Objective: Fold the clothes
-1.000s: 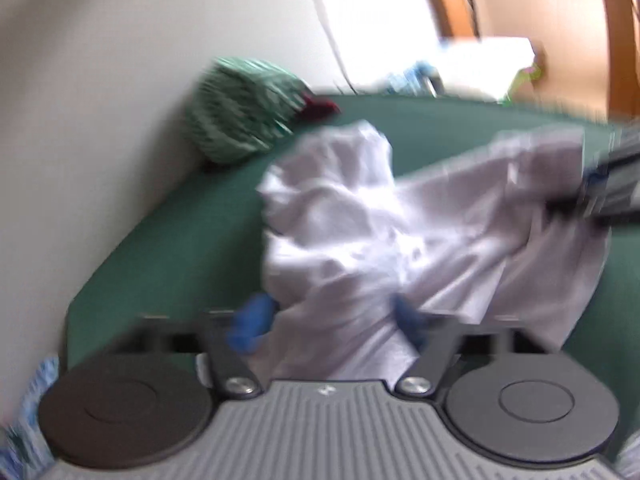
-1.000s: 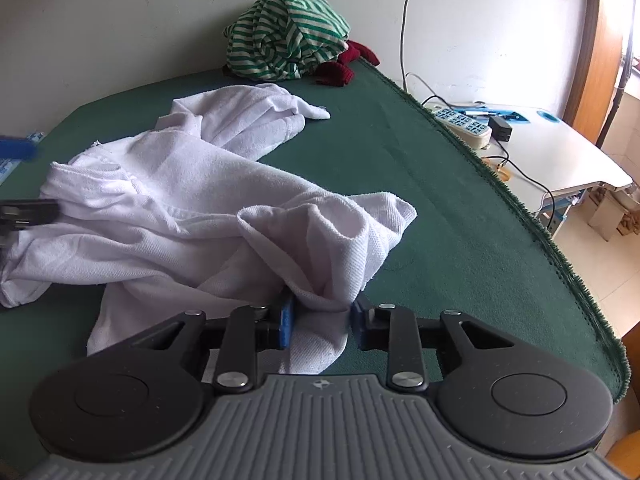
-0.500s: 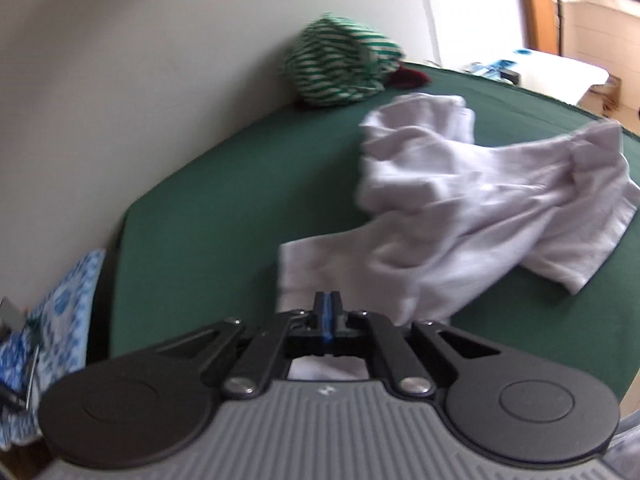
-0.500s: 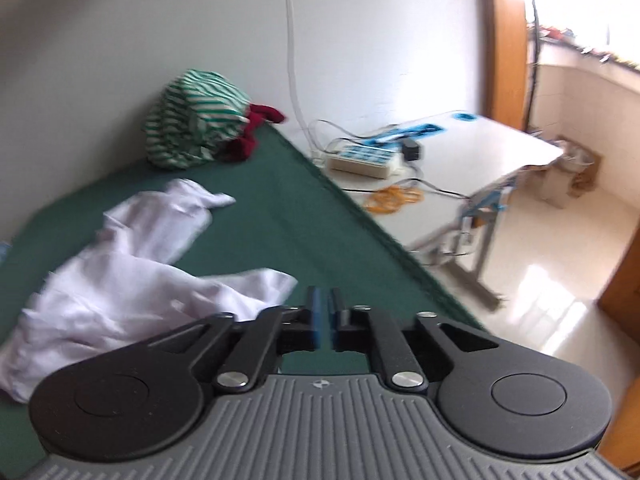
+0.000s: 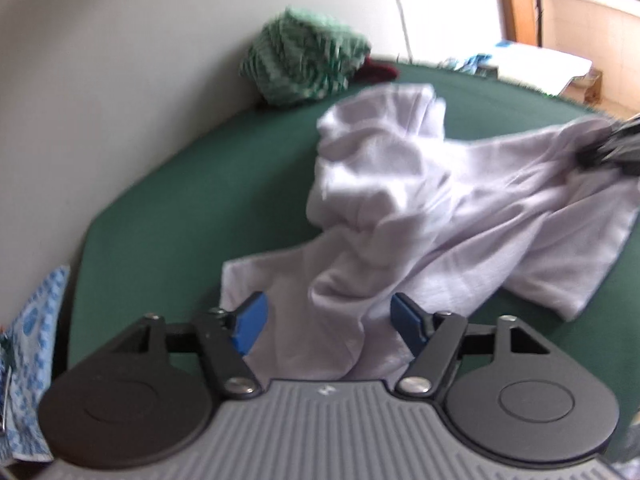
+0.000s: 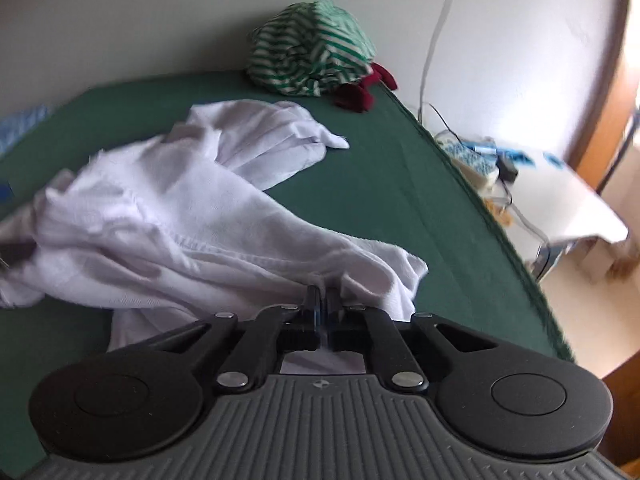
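White shirt (image 6: 168,220) lying crumpled mid green table (image 6: 380,184), nothing folded yet. Right gripper (image 6: 322,300) pinched tight on its edge at 6 o'clock. Left gripper (image 5: 324,322) just opening, cloth between, pads not pressing. Striped pile (image 6: 312,48) waiting at 12 o'clock.

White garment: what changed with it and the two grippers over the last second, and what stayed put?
The left gripper, shut on the white garment's near edge half a second ago, has just opened; cloth lies between its spread jaws, unpinched. The right gripper has just closed on the opposite edge, bunching the fabric there. The striped garment and dark red item on the green table have not moved.
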`<state>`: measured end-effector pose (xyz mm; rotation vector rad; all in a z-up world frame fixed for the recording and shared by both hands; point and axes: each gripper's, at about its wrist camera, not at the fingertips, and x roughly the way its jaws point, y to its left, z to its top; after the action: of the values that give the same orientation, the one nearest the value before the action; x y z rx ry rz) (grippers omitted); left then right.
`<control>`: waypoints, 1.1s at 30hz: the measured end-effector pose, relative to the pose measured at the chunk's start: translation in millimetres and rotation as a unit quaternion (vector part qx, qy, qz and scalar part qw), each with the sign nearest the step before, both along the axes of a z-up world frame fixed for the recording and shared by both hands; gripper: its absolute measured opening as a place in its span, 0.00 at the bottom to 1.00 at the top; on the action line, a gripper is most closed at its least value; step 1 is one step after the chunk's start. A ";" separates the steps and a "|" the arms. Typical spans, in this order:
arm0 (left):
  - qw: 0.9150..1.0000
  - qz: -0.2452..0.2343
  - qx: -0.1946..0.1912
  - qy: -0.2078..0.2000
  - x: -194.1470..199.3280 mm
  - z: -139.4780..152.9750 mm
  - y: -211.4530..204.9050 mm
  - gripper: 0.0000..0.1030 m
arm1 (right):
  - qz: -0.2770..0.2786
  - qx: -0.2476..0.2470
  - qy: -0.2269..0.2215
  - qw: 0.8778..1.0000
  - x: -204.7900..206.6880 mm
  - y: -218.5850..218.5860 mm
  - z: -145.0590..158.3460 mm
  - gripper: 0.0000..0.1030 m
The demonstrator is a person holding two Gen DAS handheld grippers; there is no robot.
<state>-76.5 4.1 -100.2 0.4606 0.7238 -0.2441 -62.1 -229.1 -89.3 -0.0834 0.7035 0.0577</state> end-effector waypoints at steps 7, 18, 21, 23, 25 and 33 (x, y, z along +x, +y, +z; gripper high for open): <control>1.000 0.014 -0.027 -0.007 -12.5 6.5 2.5 0.09 | -0.028 -0.027 -0.046 0.998 -42.7 -20.6 23.8 0.00; 0.998 0.012 -0.056 -0.017 -76.3 56.3 54.6 0.10 | -0.075 -0.061 -0.003 0.995 -73.5 -50.9 25.7 0.00; 0.999 0.037 -0.030 0.004 -82.8 45.0 71.4 0.13 | -0.068 -0.062 0.020 0.996 -71.1 -53.4 21.3 0.01; 0.998 0.055 0.000 0.014 -83.2 36.3 79.7 0.14 | -0.058 -0.072 0.033 0.995 -68.6 -49.3 20.1 0.03; 0.999 0.053 0.006 0.004 -85.0 38.9 84.2 0.15 | -0.047 -0.052 0.019 0.997 -69.1 -48.2 27.2 0.11; 0.997 -0.035 -0.063 -0.036 -60.6 46.6 60.3 0.88 | -0.002 -0.031 -0.043 0.999 -48.3 -26.5 39.3 0.68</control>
<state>-137.0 64.4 -53.7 0.3723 0.6191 -0.3350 -110.4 -255.6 -50.0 -0.1422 0.6197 0.0281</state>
